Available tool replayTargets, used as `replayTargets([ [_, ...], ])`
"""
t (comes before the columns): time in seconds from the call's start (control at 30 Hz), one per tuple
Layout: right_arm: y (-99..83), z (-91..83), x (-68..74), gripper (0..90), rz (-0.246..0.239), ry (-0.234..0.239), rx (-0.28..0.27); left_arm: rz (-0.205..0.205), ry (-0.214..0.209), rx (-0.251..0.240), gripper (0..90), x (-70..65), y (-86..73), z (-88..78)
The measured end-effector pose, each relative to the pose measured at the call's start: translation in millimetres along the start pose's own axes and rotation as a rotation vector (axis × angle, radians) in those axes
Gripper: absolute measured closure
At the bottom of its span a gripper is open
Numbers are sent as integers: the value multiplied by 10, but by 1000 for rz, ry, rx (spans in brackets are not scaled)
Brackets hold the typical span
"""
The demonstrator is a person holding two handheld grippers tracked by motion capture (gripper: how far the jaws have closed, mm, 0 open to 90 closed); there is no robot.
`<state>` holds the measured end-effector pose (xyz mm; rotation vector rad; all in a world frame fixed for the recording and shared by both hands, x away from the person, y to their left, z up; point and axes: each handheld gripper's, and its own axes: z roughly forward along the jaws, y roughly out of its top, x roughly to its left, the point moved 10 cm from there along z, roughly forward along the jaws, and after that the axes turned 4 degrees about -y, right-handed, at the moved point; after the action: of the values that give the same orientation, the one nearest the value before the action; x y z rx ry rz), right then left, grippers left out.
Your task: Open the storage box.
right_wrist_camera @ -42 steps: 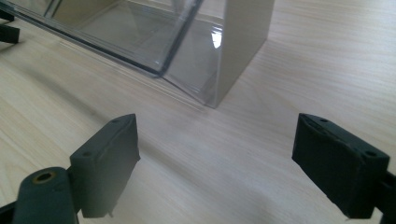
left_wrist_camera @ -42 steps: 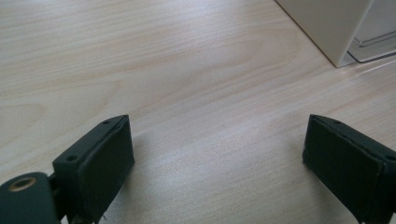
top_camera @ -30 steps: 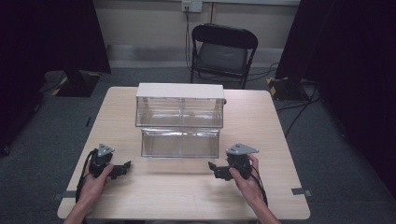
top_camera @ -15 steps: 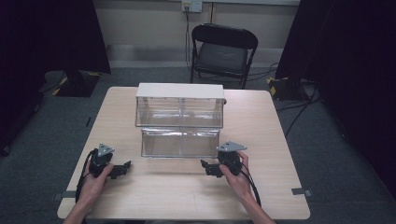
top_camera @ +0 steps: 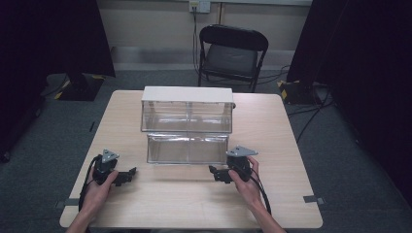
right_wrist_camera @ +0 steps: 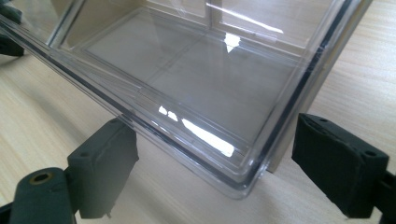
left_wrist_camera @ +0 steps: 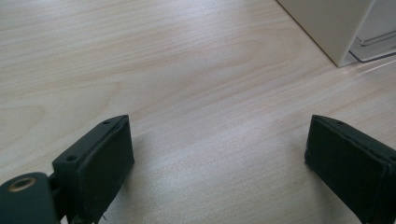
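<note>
A clear plastic drawer unit (top_camera: 187,109) with a white top stands mid-table, and its lower clear drawer (top_camera: 187,148) juts toward me. My right gripper (top_camera: 214,172) sits open just off that drawer's front right corner. In the right gripper view the empty drawer (right_wrist_camera: 187,70) fills the space ahead, its rounded corner lying between the spread jaws of the right gripper (right_wrist_camera: 219,161) without touching either pad. My left gripper (top_camera: 128,174) rests open on bare wood, left of the drawer. In the left gripper view, the left gripper (left_wrist_camera: 219,158) holds nothing and the unit's white corner (left_wrist_camera: 334,28) shows at top right.
The light wooden table (top_camera: 291,145) has bare wood along its front and both sides. A black folding chair (top_camera: 231,53) stands behind the far edge. Dark curtains and floor cables lie beyond.
My right gripper has slid a little to the left, closer to the drawer's front right corner. The left gripper and the drawer unit have stayed put.
</note>
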<state>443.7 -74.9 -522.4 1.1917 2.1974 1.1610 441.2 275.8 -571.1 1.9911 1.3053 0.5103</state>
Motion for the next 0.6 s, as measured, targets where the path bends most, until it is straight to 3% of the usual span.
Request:
replayTargets([
  [0.6,27,-41,30,135,-13,3,-11,0,0,0,74,0,0,0],
])
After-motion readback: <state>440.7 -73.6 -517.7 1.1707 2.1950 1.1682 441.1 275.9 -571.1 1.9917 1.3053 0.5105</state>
